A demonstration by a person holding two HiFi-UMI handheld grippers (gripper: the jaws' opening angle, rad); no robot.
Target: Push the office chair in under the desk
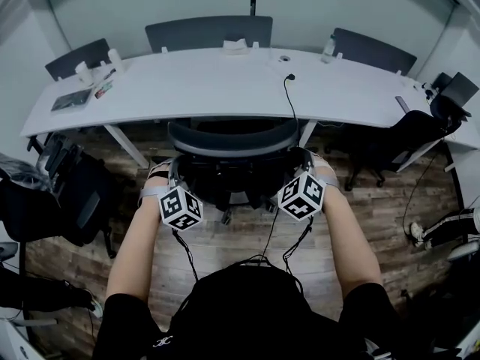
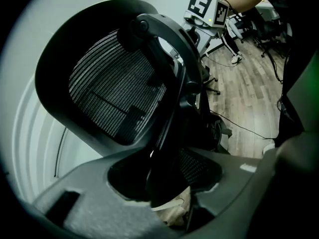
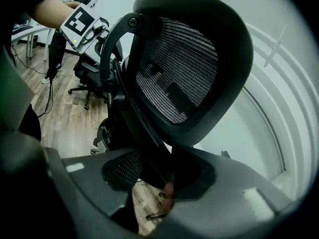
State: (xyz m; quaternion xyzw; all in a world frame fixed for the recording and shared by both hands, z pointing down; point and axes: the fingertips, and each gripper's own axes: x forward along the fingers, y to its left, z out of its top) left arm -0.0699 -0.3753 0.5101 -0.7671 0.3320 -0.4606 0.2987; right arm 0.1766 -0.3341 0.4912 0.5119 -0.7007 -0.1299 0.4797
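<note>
A black mesh-backed office chair (image 1: 232, 147) stands with its backrest just short of the near edge of the long white curved desk (image 1: 225, 88). My left gripper (image 1: 168, 175) is shut on the left side of the backrest frame, and my right gripper (image 1: 303, 168) is shut on its right side. In the left gripper view the mesh back (image 2: 109, 93) fills the frame and the frame's edge runs down between the jaws (image 2: 159, 193). The right gripper view mirrors this, with the mesh (image 3: 184, 68) above the jaws (image 3: 162, 183). The seat and wheels are mostly hidden.
Another black chair (image 1: 75, 193) stands at the left and one (image 1: 409, 137) at the right. Several grey chairs (image 1: 210, 30) sit behind the desk against a glass wall. A cable (image 1: 291, 100), a tissue box (image 1: 235, 46) and a bottle (image 1: 328, 47) are on the desk. The floor is wood.
</note>
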